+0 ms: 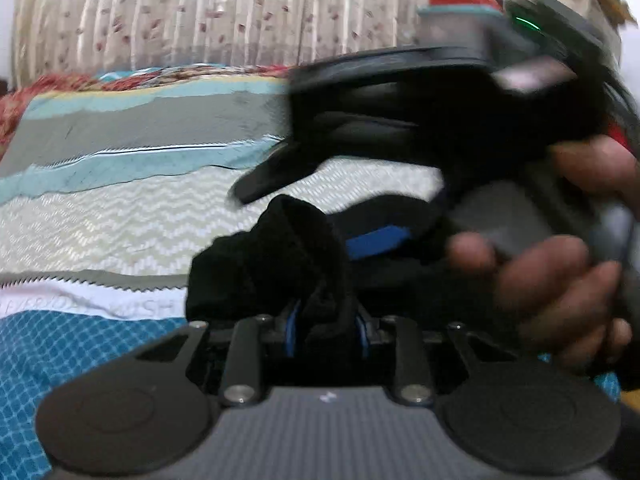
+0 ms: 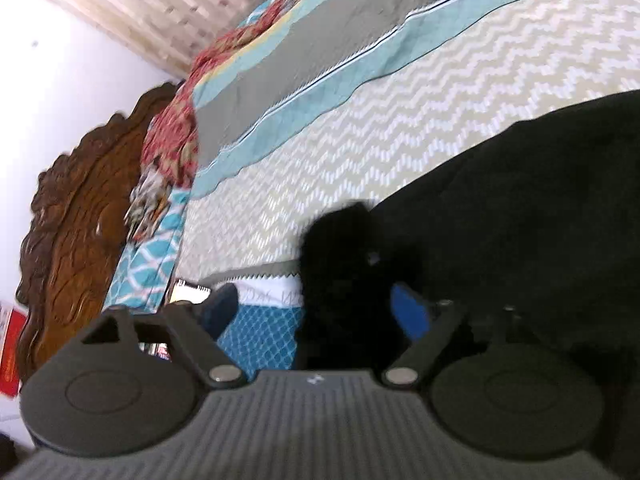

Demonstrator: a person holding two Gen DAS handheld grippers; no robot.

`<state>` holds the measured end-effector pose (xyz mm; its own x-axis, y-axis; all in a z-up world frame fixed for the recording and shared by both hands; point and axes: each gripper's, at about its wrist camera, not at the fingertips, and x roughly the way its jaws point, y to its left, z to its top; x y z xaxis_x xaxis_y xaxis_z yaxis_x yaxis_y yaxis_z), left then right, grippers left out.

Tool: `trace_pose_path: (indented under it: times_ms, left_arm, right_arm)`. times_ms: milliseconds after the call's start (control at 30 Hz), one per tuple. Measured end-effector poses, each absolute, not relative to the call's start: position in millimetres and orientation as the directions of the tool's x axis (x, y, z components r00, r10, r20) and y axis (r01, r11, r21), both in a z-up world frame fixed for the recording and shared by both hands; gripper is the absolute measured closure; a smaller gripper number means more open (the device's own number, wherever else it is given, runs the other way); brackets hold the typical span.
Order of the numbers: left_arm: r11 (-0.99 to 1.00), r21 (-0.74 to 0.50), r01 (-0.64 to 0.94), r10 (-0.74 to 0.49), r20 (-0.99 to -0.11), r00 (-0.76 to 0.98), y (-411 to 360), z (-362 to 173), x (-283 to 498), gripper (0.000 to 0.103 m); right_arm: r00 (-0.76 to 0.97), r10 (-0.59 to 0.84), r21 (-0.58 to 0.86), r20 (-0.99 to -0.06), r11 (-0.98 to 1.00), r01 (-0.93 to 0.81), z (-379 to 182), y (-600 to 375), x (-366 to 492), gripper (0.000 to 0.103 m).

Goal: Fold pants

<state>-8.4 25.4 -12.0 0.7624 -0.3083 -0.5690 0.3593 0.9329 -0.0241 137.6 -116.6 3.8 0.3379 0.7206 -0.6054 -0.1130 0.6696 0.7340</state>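
Note:
The black pants (image 2: 520,200) lie on the patterned bedspread (image 2: 400,100) and fill the right side of the right wrist view. My left gripper (image 1: 326,332) is shut on a bunched fold of the pants (image 1: 272,264), held above the bed. My right gripper (image 2: 316,312) is open, its blue-padded fingers (image 2: 410,314) spread wide either side of a black clump of pants fabric. In the left wrist view the right gripper (image 1: 288,184) shows as a blurred black device held in a hand, close above and right of the held fold.
The bed has a striped and chevron bedspread (image 1: 120,220). A carved wooden headboard (image 2: 72,240) and a white wall are at the left of the right wrist view. A pleated floral curtain (image 1: 220,20) hangs behind the bed.

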Motion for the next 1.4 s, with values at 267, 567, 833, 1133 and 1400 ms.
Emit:
trace_pose_path:
  times_ms: [267,567,833,1133,1400]
  left_arm:
    - [0.896,-0.154,0.418,-0.431,-0.535,0.727,59,20,-30,0.046]
    - [0.864,-0.474,0.168,-0.460,-0.609,0.646,95,4,55,0.075]
    - [0.933,-0.228,0.279,-0.355,-0.713,0.605,38,-13,51,0.082]
    - [0.963,-0.013,0.270,-0.176,-0.788,0.590,25,-16,46,0.070]
    - [0.951,-0.052,0.306,-0.248,-0.722,0.646,-2,32,58,0.058]
  right_arm:
    - [0.330,0.656,0.607,-0.679,0.755,-0.250,15,-110,151,0.080]
    - [0.597,0.285,0.181,-0.750,0.956,-0.229,32,-158,126,0.044]
    - [0.474,0.544,0.474,-0.692,0.838,-0.269,5,-147,68,0.061]
    - [0.401,0.621,0.566,-0.673,0.782,-0.261,-9,-149,69,0.070]
    - [0.630,0.510,0.569,-0.585,0.812,-0.129,19,-256,25,0.056]
